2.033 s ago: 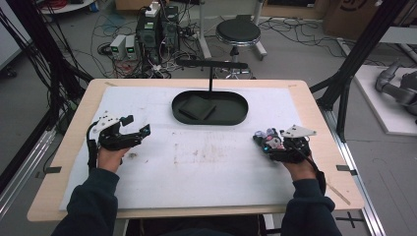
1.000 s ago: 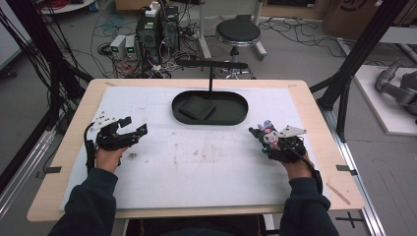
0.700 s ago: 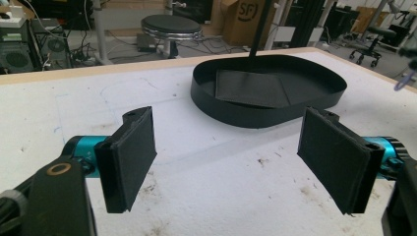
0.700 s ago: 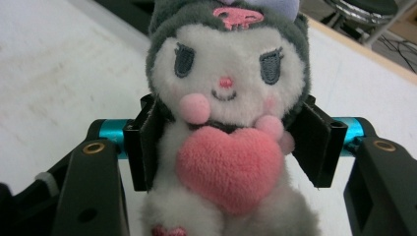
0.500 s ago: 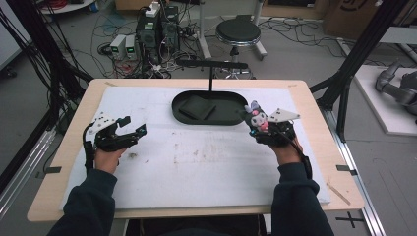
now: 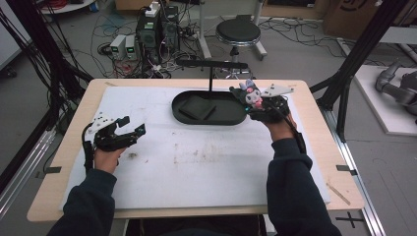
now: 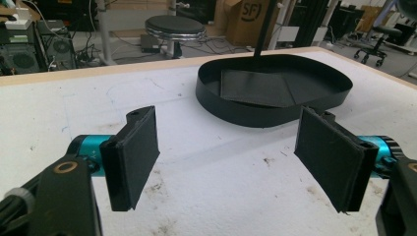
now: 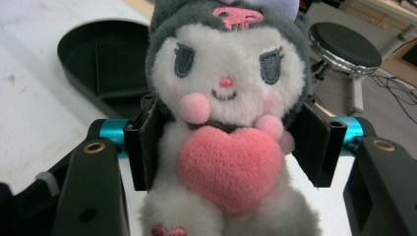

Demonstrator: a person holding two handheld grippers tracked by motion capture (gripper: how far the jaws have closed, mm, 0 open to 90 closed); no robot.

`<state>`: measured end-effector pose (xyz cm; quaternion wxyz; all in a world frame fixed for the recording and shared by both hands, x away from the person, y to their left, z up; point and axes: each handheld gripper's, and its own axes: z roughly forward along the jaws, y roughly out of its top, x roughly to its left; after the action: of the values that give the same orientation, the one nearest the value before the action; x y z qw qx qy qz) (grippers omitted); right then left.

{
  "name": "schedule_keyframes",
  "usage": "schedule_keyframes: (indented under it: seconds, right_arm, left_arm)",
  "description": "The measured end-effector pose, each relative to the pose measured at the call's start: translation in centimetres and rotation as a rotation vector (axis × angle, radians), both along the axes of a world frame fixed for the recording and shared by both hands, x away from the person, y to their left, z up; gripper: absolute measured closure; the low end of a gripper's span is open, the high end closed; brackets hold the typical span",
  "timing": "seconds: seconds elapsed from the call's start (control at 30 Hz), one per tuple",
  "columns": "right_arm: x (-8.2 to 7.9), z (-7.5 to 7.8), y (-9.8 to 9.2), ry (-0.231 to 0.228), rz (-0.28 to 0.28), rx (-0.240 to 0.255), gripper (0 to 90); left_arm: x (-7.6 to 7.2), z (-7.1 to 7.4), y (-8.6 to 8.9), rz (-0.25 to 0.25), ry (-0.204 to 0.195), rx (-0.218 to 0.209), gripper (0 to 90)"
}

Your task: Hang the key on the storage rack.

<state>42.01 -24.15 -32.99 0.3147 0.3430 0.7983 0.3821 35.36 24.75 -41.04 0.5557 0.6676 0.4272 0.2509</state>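
Observation:
A small plush doll with a grey hood, white face and pink heart sits squeezed between the two black jaws of my right gripper. In the high view that gripper holds the plush doll in the air just past the right end of the black oval tray. My left gripper rests low over the white mat at the left, open, with nothing between its pads. From the left gripper view the black oval tray lies ahead, with a dark flat sheet inside.
A white mat covers the wooden table. A thin black stand rises behind the tray. A round stool, computer boxes and cables fill the floor beyond the table's far edge.
My right gripper has lifted the plush doll off the mat and carried it away from the person, up to the tray's right end. The left gripper has stayed put.

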Motion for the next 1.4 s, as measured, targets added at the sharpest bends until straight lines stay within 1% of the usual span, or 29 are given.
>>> schedule_keyframes:
  seconds: [0.13,0.2,0.23,0.3,0.37,0.43,0.53,0.7,0.73,0.8,0.83,0.87,0.97,1.0,1.03,1.07,1.1,1.17,1.2,1.27,1.3,1.33,1.4]
  right_arm:
    - [1.2,1.0,0.3,-0.012,-0.013,0.005,36.9]
    - [1.8,1.5,0.4,-0.012,-0.019,-0.001,36.9]
    - [2.0,1.8,0.5,-0.022,-0.021,0.004,37.0]
    - [2.4,2.3,0.7,-0.023,-0.022,0.018,36.9]
    - [3.0,2.8,1.0,-0.023,-0.025,0.006,37.0]
    - [3.5,3.2,1.2,-0.029,-0.033,0.011,36.9]
    - [4.5,3.7,1.5,-0.016,-0.06,0.011,36.9]
    - [5.8,4.3,2.1,-0.03,-0.085,0.014,37.0]
    - [6.1,4.4,2.1,-0.022,-0.096,0.026,37.0]
    - [6.6,4.5,2.0,-0.018,-0.118,0.02,37.0]
    - [6.7,4.5,1.9,-0.023,-0.129,0.019,37.1]
    - [6.8,4.5,1.7,-0.018,-0.138,0.024,37.1]
    - [6.7,4.3,1.2,0.002,-0.162,-0.004,37.1]
    - [6.7,4.2,1.0,0.001,-0.161,-0.013,37.1]
    - [6.6,4.1,0.8,0.016,-0.166,-0.025,37.1]
    - [6.4,4.0,0.6,0.013,-0.166,-0.034,37.1]
    - [6.3,3.8,0.3,0.009,-0.165,-0.033,37.2]
    - [5.9,3.3,-0.2,0.024,-0.161,-0.032,37.9]
    - [5.7,3.0,-0.4,0.029,-0.156,-0.042,38.1]
    - [5.6,2.4,-0.7,0.073,-0.153,-0.088,38.5]
    - [5.5,2.0,-0.8,0.078,-0.152,-0.109,38.9]
    - [5.4,1.8,-0.8,0.078,-0.15,-0.113,39.0]
    - [5.5,1.1,-0.8,0.097,-0.157,-0.138,39.1]
  left_arm:
    - [0.0,0.0,0.0,-0.003,-0.001,-0.001,24.2]
    - [0.0,0.0,0.0,-0.003,0.001,-0.004,24.2]
    - [0.0,0.0,0.0,-0.001,0.002,-0.005,24.2]
    - [0.0,0.0,0.1,-0.002,0.004,-0.003,24.2]
    - [0.1,-0.1,0.1,-0.003,0.006,-0.004,24.2]
    - [0.1,-0.1,0.1,-0.003,0.006,-0.004,24.2]
    - [0.1,-0.1,0.1,-0.002,0.005,-0.007,24.2]
    - [0.1,-0.1,0.1,0.0,0.006,-0.008,24.2]
    - [0.1,-0.1,0.2,-0.001,0.005,-0.01,24.2]
    - [0.1,-0.1,0.2,0.002,0.005,-0.011,24.2]
    - [0.1,-0.1,0.2,0.001,0.005,-0.01,24.2]
    - [0.1,-0.1,0.3,0.001,0.005,-0.011,24.2]
    - [0.1,-0.1,0.3,0.004,0.005,-0.016,24.2]
    - [0.1,-0.1,0.3,0.005,0.008,-0.014,24.2]
    - [0.1,-0.1,0.3,0.005,0.007,-0.013,24.2]
    - [0.1,-0.1,0.3,0.005,0.005,-0.015,24.2]
    - [0.1,-0.1,0.3,0.004,0.004,-0.016,24.2]
    - [0.1,-0.1,0.3,0.005,0.004,-0.014,24.3]
    - [0.1,-0.1,0.3,0.005,0.004,-0.014,24.2]
    - [0.1,-0.1,0.3,0.004,0.008,-0.015,24.2]
    - [0.1,-0.1,0.3,0.004,0.009,-0.015,24.2]
    - [0.1,-0.1,0.3,0.003,0.01,-0.015,24.2]
    - [0.1,-0.1,0.2,0.004,0.011,-0.012,24.2]
